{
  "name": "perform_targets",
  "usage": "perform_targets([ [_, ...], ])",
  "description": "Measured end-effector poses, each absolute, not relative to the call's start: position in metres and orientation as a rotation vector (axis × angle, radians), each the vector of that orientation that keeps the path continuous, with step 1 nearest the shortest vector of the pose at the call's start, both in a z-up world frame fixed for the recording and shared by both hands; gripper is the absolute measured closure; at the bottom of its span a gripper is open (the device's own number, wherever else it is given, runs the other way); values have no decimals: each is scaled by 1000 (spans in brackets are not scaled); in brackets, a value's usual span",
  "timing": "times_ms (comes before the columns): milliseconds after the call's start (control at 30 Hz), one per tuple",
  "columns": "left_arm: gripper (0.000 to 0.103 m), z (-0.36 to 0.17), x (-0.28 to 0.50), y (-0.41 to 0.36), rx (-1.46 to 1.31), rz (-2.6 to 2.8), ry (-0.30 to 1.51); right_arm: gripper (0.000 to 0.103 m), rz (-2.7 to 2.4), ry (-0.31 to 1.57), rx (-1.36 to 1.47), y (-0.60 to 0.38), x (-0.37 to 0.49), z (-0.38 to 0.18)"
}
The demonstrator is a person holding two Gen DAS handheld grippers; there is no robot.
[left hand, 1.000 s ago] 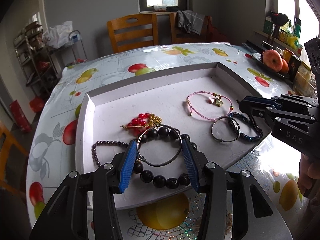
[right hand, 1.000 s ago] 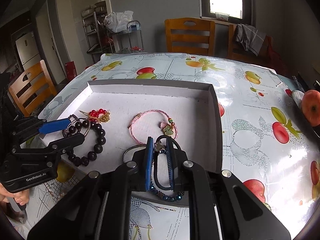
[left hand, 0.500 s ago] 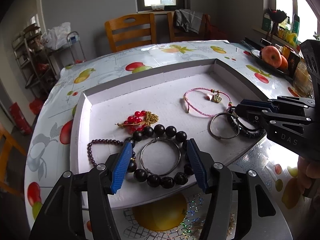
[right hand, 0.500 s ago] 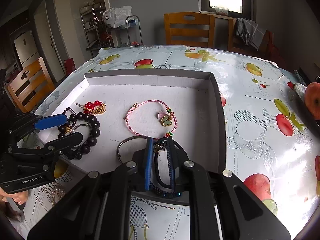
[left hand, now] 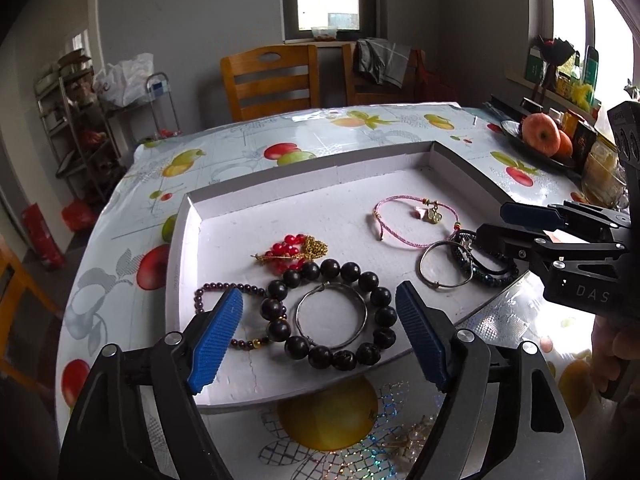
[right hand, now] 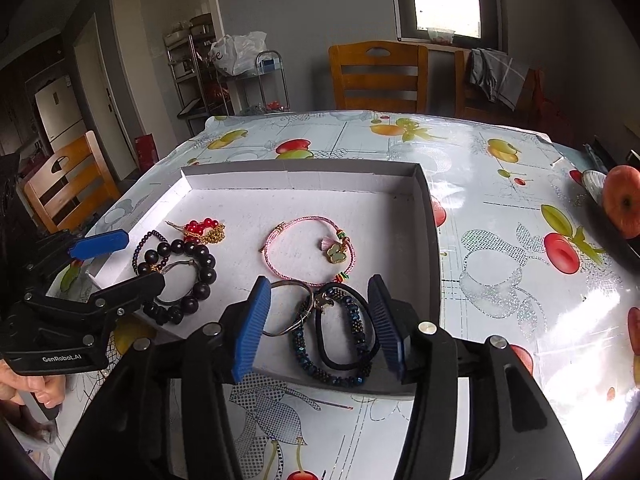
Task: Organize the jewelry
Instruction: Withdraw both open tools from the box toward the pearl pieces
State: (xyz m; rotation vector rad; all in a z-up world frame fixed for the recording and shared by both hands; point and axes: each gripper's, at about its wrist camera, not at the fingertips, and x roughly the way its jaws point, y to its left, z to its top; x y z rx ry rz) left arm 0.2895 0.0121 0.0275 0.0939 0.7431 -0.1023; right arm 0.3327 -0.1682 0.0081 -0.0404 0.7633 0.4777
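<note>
A shallow white tray (left hand: 280, 188) (right hand: 304, 176) holds the jewelry. My left gripper (left hand: 320, 336) is open and empty, just short of a silver bangle (left hand: 331, 317) lying inside a black bead bracelet (left hand: 356, 276). A thin purple bead bracelet (left hand: 216, 290) and a red and gold piece (left hand: 292, 248) lie to the left. My right gripper (right hand: 320, 324) is open and empty, over a dark blue bead bracelet (right hand: 304, 356) and a black band (right hand: 340, 364) at the tray's near edge. A second silver bangle (right hand: 296, 312) and a pink cord bracelet (right hand: 308, 240) lie beside them.
The table carries a fruit-print cloth (right hand: 500, 208). A bowl of apples (left hand: 540, 136) and jars stand at the right edge. Loose pale jewelry (left hand: 412, 440) lies on the cloth in front of the tray. Wooden chairs (left hand: 272, 80) stand behind the table.
Both grippers opened. The left let go of the silver bangle, the right let go of the dark bracelets. Both pulled back a little toward the tray's near edge.
</note>
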Motion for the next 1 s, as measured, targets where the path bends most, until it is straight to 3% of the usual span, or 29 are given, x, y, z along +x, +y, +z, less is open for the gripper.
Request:
perform_targets([
  [600, 23, 31, 252, 32, 87, -82, 724, 36, 506, 729, -41, -172, 299, 20],
  [1000, 22, 33, 205, 60, 61, -68, 738, 31, 550, 727, -78, -162, 261, 22],
])
